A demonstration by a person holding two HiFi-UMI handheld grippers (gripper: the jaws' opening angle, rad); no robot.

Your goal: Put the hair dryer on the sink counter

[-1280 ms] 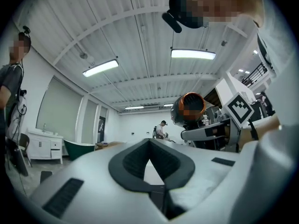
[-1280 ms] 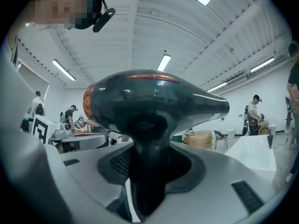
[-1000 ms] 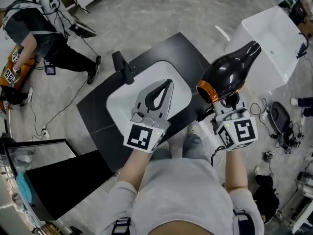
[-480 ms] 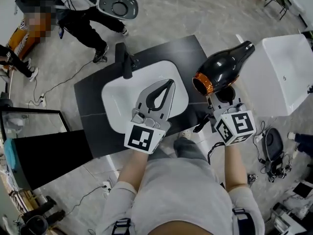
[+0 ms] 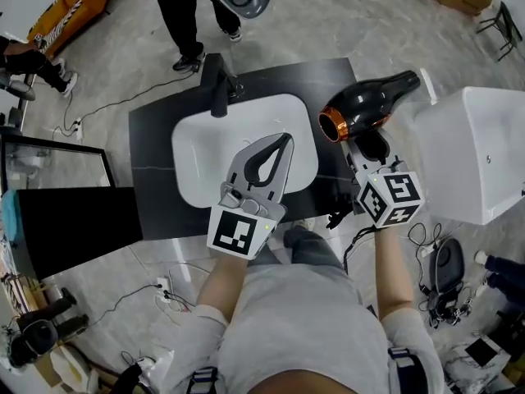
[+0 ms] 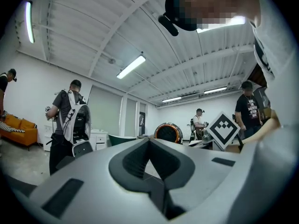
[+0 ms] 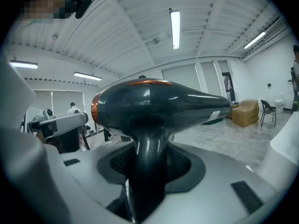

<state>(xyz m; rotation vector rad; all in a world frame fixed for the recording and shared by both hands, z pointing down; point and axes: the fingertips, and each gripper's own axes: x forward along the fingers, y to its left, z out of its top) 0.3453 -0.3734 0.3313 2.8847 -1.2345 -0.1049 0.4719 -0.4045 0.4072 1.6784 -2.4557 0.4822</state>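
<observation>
clamped tight on the black handle of the hair dryer [image 5: 369,105], there between the jaws of the right gripper [image 7: 145,164], pressing in from both sides. holding it up off any surface, handle down, orange-ringed end turned toward the basin [image 5: 201,158], narrow end pointing at the white tub [image 5: 476,162]. from the head view, hanging over the right edge of the black sink counter [image 5: 156,138] and not set down on it. squeezed in close there, with the tub just beside the counter on that side.

over to the left gripper [image 5: 283,140] now: shut tip to tip, gripping nothing, hovering above the white basin and covering its middle from above. past that, a black faucet [image 5: 219,97] upright at the basin's far rim. beyond the counter, a person [image 5: 182,11] standing on the grey floor. off to the left, a dark cabinet [image 5: 82,232] just beside the counter.
</observation>
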